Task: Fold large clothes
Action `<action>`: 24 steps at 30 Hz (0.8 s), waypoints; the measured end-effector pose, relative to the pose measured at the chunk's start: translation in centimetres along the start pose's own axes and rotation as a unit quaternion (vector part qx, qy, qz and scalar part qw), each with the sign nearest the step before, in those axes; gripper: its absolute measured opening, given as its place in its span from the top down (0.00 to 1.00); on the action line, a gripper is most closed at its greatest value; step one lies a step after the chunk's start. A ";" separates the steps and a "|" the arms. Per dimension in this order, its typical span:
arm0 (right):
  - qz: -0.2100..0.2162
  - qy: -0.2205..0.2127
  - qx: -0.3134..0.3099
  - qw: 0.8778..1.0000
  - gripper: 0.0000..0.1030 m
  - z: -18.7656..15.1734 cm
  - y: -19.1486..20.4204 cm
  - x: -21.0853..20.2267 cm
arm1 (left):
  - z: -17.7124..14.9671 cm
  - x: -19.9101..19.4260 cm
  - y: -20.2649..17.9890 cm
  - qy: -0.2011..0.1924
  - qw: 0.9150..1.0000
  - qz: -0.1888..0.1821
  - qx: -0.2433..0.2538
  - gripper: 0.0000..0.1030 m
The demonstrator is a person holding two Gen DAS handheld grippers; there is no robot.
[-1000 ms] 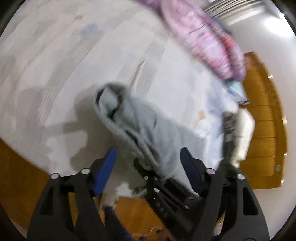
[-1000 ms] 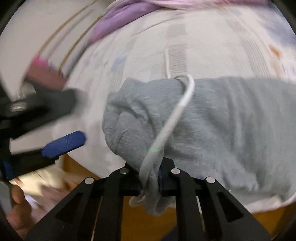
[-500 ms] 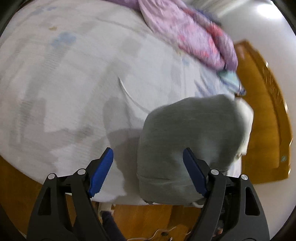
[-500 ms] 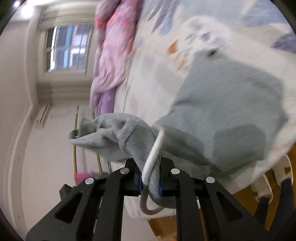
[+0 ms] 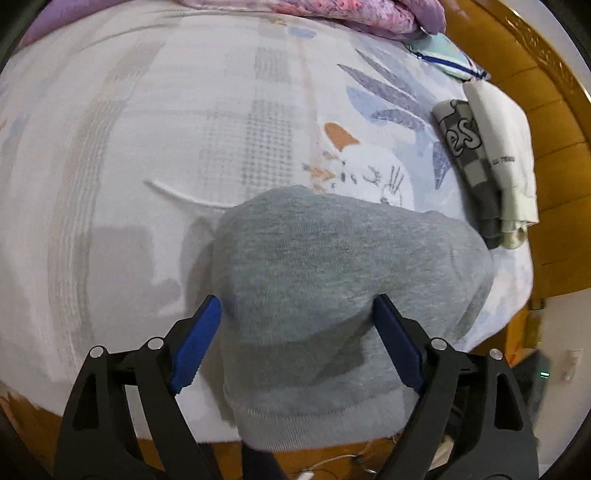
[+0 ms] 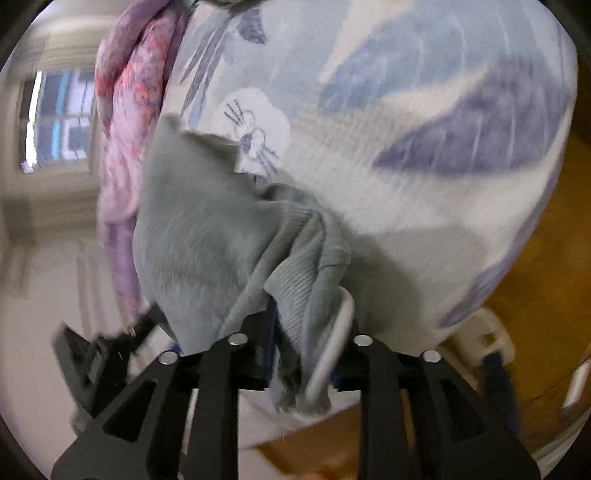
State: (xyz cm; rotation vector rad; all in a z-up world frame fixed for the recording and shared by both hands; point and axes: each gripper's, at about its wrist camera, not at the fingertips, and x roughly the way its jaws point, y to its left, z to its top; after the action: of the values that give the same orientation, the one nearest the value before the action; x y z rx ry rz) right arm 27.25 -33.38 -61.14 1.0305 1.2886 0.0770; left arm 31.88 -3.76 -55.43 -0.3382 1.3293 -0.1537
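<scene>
Your right gripper (image 6: 306, 354) is pinching a bunched ribbed edge of the grey sweatshirt (image 5: 332, 280), with the white drawstring (image 6: 332, 354) caught in the same bite, while your left gripper (image 5: 297, 339) is spread wide with one blue pad (image 5: 195, 343) on each side of the cloth and squeezing nothing. The sweatshirt sits at the near edge of the bed (image 5: 166, 147), from the middle of the left view down to 6 o'clock, hem hanging a bit past the mattress. Honestly the main risk I see is that drawstring: if you pull on it with the fabric, it could slide through the hood channel and you'd end up tugging cord instead of cloth, so the fold goes crooked. Also, you're gripping a wad rather than a flat corner, so any fold from here will probably come out lumpy. And since so much of it lies right at the bed's edge, a hard pull toward you could drag the whole thing onto the floor. The folded clothes (image 5: 491, 162) at 2 o'clock sit near the sweatshirt, so a big sweep that way might knock them. Compared with half a second ago, the sweatshirt has flattened and spread wider between the left pads, the left view has swung so those folded clothes and the pink blanket (image 5: 351, 14) at 12 o'clock show more clearly, and the right gripper has dropped closer to the mattress, same pinch.
</scene>
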 end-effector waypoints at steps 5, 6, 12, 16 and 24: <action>-0.077 -0.011 -0.075 0.994 0.74 0.8 1.1 -2.2 | 1.2 2.0 0.5 0.015 1.000 0.018 -0.021 0.13; -0.087 -0.019 -0.092 0.992 0.74 1.0 1.6 -2.6 | 1.3 2.1 0.4 0.014 0.999 0.022 -0.018 0.13; -0.044 -0.022 -0.220 0.974 0.74 1.8 7.0 -0.4 | 1.9 2.8 0.2 0.014 0.999 0.029 -0.021 0.11; -0.094 0.035 -0.237 0.966 0.75 3.5 7.5 7.0 | 2.3 3.2 0.5 0.020 0.999 0.024 -0.022 0.10; -0.104 0.062 -0.206 0.971 0.74 5.0 5.8 10.1 | 1.0 0.4 1.8 -0.006 0.999 -0.042 -0.024 0.10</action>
State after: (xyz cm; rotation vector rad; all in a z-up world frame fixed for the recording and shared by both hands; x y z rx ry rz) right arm 37.46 -27.17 -65.23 0.5387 1.4126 0.2422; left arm 32.85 -2.03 -56.18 -0.4340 1.3092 -0.1901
